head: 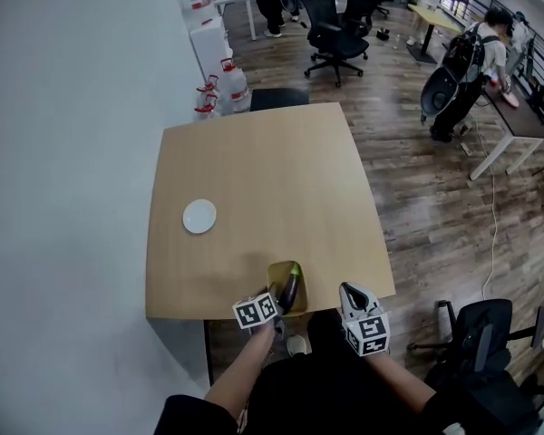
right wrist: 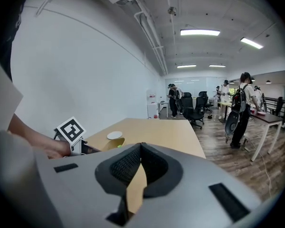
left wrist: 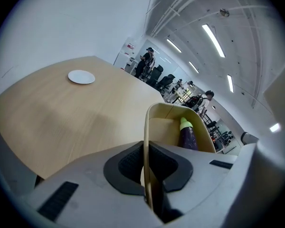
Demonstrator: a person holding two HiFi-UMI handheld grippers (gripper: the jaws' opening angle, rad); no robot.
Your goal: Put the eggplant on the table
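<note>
A dark purple eggplant (head: 290, 289) with a green stem lies in a pale yellow bowl (head: 277, 273) at the near edge of the wooden table (head: 254, 161). My left gripper (head: 276, 300) is shut on the bowl's near rim. In the left gripper view the rim (left wrist: 154, 109) runs straight between the jaws of the left gripper (left wrist: 145, 148), and the eggplant (left wrist: 187, 134) leans on the bowl's right wall. My right gripper (head: 352, 292) hovers just right of the bowl over the table edge. In its own view the right gripper (right wrist: 141, 147) is shut on nothing, with the bowl (right wrist: 112, 143) to its left.
A small white plate (head: 199, 216) sits on the table's left half. A black chair (head: 279, 98) stands at the far edge, water bottles (head: 219, 93) by the wall. Office chairs (head: 337, 34) and people fill the room beyond. Another chair (head: 485, 338) stands at my right.
</note>
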